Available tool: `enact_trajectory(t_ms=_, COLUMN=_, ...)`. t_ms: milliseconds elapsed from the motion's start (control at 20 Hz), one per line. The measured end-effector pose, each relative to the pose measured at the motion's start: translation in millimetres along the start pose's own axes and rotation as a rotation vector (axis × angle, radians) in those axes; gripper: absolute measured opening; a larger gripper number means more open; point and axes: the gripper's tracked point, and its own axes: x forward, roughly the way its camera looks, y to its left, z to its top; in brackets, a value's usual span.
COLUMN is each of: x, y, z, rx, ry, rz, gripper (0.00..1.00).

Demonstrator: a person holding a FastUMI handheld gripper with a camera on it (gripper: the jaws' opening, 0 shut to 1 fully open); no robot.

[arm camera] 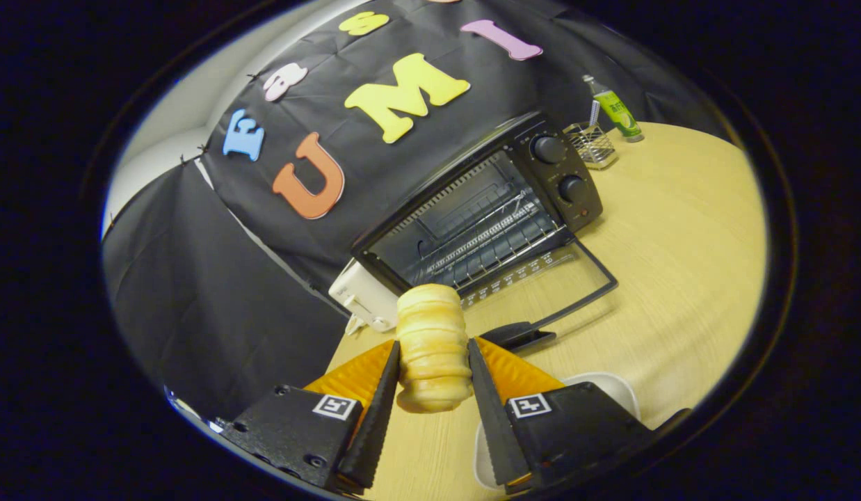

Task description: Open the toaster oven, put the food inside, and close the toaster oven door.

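A pale ridged bread roll (432, 346) stands between my two fingers, and both pads press on its sides, so my gripper (434, 348) is shut on it and holds it above the wooden table (681, 243). Just beyond the roll stands the black toaster oven (486, 209) with its glass door (549, 285) folded down flat toward me. The door's handle (517, 335) lies close ahead of my right finger (487, 390). Inside the oven a wire rack (483, 240) is visible. Two knobs (561, 169) sit on the oven's right panel.
A white dish (615, 386) lies under my right finger on the table. A white box-shaped appliance (364, 298) stands left of the oven. Behind the oven's right side are a wire mesh holder (592, 143) and a green bottle (615, 110).
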Motion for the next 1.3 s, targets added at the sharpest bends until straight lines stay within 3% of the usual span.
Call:
enact_trajectory(t_ms=200, x=19, y=-3, z=32, rx=0.074, ry=-0.021, rz=0.015, gripper=0.66)
enact_trajectory(t_ms=450, x=51, y=-22, z=67, rx=0.074, ry=-0.059, rz=-0.011, gripper=0.65)
enact_trajectory(t_ms=750, x=108, y=-38, z=103, rx=-0.024, ry=-0.100, rz=-0.029, gripper=0.66)
enact_trajectory(t_ms=1050, x=153, y=-52, z=126, rx=-0.170, ry=-0.109, rz=-0.113, gripper=0.66)
enact_trajectory(t_ms=1300, x=170, y=-38, z=120, rx=-0.176, ry=-0.091, rz=-0.041, gripper=0.68)
